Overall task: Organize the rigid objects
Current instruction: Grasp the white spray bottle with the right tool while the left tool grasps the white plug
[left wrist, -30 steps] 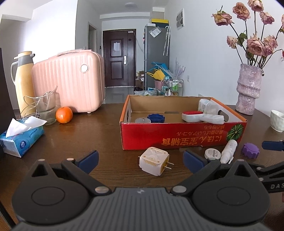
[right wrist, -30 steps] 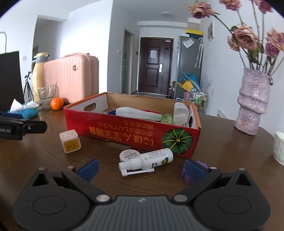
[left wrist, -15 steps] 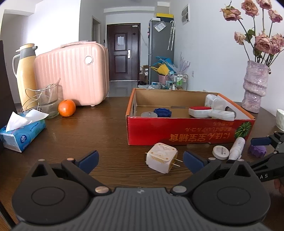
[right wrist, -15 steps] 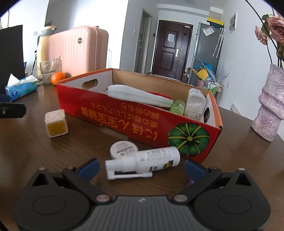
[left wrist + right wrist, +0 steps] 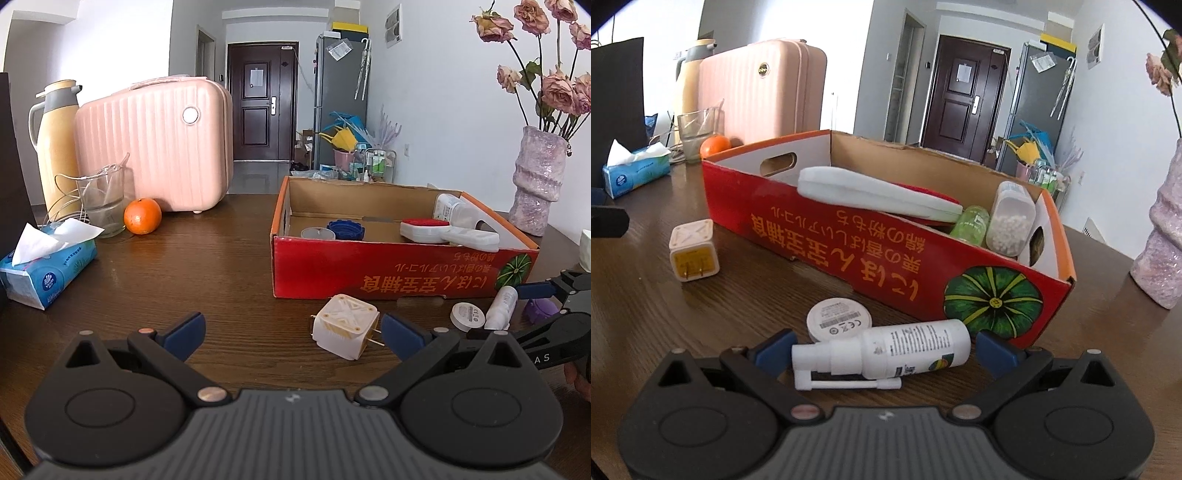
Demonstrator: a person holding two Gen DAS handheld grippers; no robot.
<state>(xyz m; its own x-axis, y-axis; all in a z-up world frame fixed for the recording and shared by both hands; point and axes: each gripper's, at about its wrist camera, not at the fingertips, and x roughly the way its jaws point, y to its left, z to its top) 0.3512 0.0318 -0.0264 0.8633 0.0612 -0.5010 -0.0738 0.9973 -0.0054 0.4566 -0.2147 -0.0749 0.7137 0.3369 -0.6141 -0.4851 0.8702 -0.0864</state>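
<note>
The right gripper [image 5: 877,349] has its fingers spread wide around a white spray bottle [image 5: 886,352] lying on the table [image 5: 646,314], with a round white tin [image 5: 837,319] just behind it. The left gripper [image 5: 291,332] is also spread wide, a white plug [image 5: 345,326] just inside its right finger. Beyond stands the red box [image 5: 402,273] holding a blue cap [image 5: 346,229] and white containers.

Both handheld tools are black plastic grippers, the left gripper [image 5: 291,330] and right gripper [image 5: 877,349] alike. Each has blue-padded jaws, round pivot discs, silver screws and a ribbed grey centre at the frame's bottom.
</note>
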